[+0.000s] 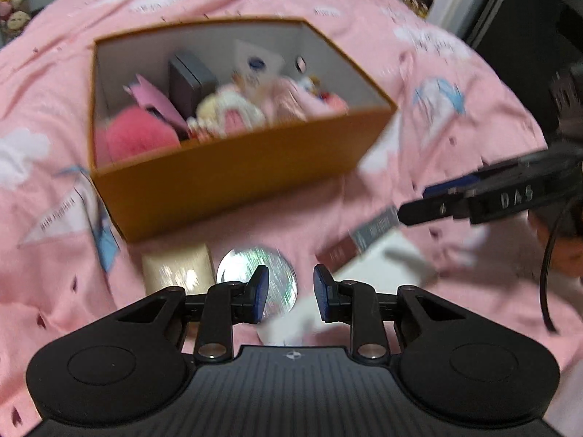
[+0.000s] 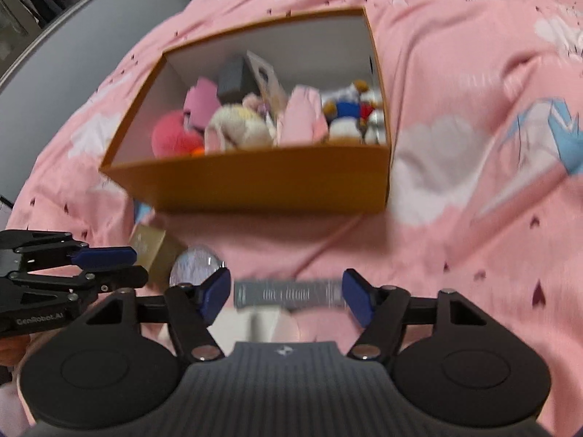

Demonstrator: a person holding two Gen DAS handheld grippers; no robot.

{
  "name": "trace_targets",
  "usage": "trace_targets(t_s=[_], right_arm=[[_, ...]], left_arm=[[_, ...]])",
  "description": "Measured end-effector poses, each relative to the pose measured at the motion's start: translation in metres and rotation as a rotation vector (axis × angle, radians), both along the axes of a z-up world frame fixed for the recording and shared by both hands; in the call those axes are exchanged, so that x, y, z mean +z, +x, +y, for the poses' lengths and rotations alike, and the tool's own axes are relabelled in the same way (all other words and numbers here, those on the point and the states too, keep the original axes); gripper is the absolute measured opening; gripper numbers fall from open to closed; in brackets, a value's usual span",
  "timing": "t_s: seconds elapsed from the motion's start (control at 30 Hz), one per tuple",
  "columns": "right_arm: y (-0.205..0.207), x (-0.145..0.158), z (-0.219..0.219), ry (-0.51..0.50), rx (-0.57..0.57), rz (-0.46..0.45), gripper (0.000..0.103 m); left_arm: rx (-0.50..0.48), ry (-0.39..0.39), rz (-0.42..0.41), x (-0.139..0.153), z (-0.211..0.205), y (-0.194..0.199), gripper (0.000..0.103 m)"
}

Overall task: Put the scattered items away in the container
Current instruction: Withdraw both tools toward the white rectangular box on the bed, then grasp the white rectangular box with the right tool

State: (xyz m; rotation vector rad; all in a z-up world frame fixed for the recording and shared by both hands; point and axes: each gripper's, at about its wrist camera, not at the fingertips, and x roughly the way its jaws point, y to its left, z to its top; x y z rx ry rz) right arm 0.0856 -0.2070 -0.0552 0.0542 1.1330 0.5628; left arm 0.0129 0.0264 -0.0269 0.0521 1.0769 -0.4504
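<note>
An open orange box [image 1: 237, 178] [image 2: 269, 182] sits on a pink bedspread and holds plush toys, a grey case and cards. In front of it lie a gold box [image 1: 178, 267] [image 2: 153, 251] and a shiny round disc [image 1: 255, 276] [image 2: 196, 264]. My left gripper [image 1: 291, 291] is open above the disc; it also shows at the left in the right wrist view [image 2: 120, 266]. My right gripper [image 2: 288, 296] is open, its pads on either side of a grey-and-white flat box [image 2: 288, 295] [image 1: 371, 233]; contact is unclear. It reaches in from the right in the left wrist view [image 1: 419, 204].
The pink bedspread [image 1: 437, 109] [image 2: 473, 145] with cloud prints covers the whole surface. Plush toys [image 1: 14, 0] sit at the far left edge. Dark furniture [image 1: 528, 18] stands at the right, and a grey wall [image 2: 73, 36] at the left.
</note>
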Motion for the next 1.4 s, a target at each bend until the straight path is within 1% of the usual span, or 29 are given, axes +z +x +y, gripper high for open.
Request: trace_targets(t_s=[0.13,0.27,0.33,0.5,0.53,0.6,0.77,0.83,0.9,1.0,1.07,1.2,1.27,1.4], right_arm=[[-0.009,-0.004,0.002,0.029,0.040,0.067,0.062],[-0.016,-0.013,0.011,0.018,0.105,0.124,0.062],[-0.018,-0.017,0.014,-0.005,0.118,0.142,0.062],[-0.019,-0.028,0.012,-0.042,0.124,0.197,0.072],[-0.019,-0.031,0.012,-0.047,0.129,0.206,0.073],[-0.019,-0.038,0.012,-0.045,0.135,0.228,0.078],[-0.012,-0.054,0.014,-0.010,0.129,0.281,0.079],[-0.011,-0.055,0.015,-0.004,0.121,0.278,0.072],[-0.010,-0.051,0.016,-0.007,0.108,0.258,0.061],[-0.009,-0.041,0.018,0.019,0.107,0.214,0.051],[-0.008,-0.034,0.021,0.032,0.114,0.176,0.048],[-0.005,-0.027,0.031,0.044,0.110,0.102,0.045],[-0.001,-0.026,0.034,0.049,0.103,0.086,0.045],[0.007,-0.029,0.038,0.050,0.079,0.084,0.045]], left_arm=[[-0.050,0.027,0.034,-0.004,-0.007,-0.013,0.031],[-0.086,0.058,0.093,-0.010,-0.012,-0.019,0.031],[-0.106,0.076,0.115,-0.012,-0.016,-0.022,0.031],[-0.158,0.114,0.143,-0.020,-0.026,-0.028,0.029],[-0.159,0.120,0.145,-0.021,-0.028,-0.028,0.029],[-0.152,0.125,0.142,-0.022,-0.028,-0.027,0.029],[-0.135,0.145,0.082,-0.022,-0.031,-0.023,0.029],[-0.144,0.153,0.069,-0.024,-0.034,-0.022,0.029],[-0.155,0.167,0.043,-0.025,-0.036,-0.021,0.029],[-0.179,0.185,0.001,-0.026,-0.040,-0.022,0.032],[-0.186,0.202,-0.020,-0.028,-0.043,-0.020,0.037],[-0.201,0.221,-0.034,-0.032,-0.049,-0.018,0.040],[-0.204,0.235,-0.045,-0.032,-0.051,-0.017,0.047],[-0.240,0.277,-0.090,-0.034,-0.060,-0.017,0.050]])
